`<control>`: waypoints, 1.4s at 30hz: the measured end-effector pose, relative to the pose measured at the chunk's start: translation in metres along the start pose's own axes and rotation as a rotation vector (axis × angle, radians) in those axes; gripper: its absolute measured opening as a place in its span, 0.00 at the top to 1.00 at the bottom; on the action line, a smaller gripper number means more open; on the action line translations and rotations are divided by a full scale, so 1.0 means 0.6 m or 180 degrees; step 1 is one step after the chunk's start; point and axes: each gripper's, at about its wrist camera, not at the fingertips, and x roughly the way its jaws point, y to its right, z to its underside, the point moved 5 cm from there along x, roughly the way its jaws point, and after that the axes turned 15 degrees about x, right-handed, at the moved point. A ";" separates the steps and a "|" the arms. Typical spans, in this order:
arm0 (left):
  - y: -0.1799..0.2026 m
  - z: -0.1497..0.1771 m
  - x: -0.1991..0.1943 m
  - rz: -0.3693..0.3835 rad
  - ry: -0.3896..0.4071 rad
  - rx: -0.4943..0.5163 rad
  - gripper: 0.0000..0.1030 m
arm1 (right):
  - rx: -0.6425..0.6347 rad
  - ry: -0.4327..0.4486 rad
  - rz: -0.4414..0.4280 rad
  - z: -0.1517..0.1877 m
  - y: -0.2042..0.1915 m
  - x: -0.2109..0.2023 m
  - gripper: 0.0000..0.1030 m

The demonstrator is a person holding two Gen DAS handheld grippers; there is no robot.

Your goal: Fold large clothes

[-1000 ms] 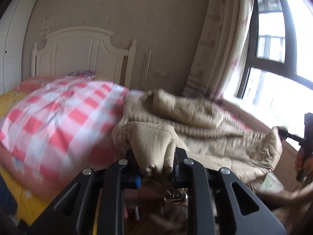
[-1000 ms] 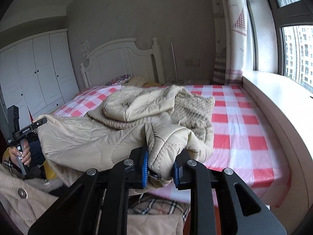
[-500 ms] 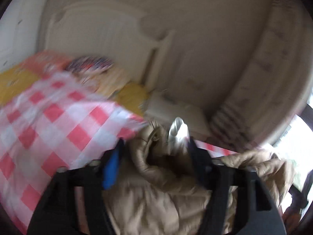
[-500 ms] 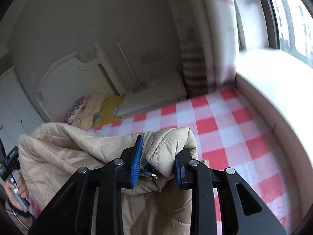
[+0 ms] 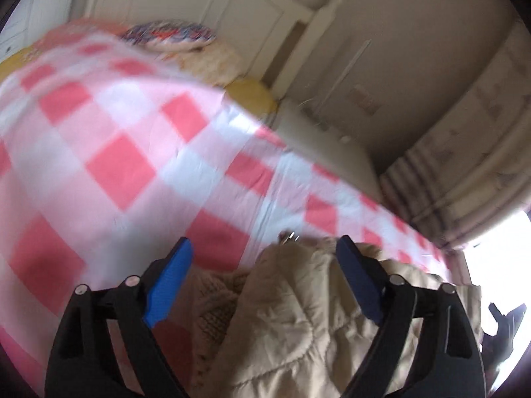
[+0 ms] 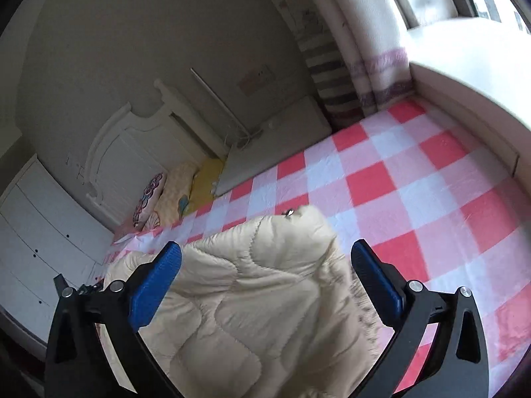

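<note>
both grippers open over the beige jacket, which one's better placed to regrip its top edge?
Probably right. The right gripper straddles the quilted jacket squarely, its edge centred between open jaws. The left gripper has it off-centre, against one finger, in a blurred view.

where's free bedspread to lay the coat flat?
Free: checked spread right of the coat, out to the sill, and ahead toward the pillows. Crowded: under both open grippers, left and right, where the coat and a knit are bunched.
</note>
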 end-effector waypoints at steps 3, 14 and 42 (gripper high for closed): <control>0.007 -0.007 -0.016 0.0242 -0.0101 0.0290 0.09 | -0.0468 0.0091 0.0252 -0.013 0.005 -0.019 0.04; 0.044 0.050 0.049 0.0098 -0.0567 0.0606 0.68 | -0.1116 -0.0589 0.0636 0.032 0.017 0.085 0.76; 0.016 -0.019 0.114 -0.0484 -0.0246 0.0049 0.85 | -0.0785 -0.0144 0.0601 0.029 -0.058 0.014 0.91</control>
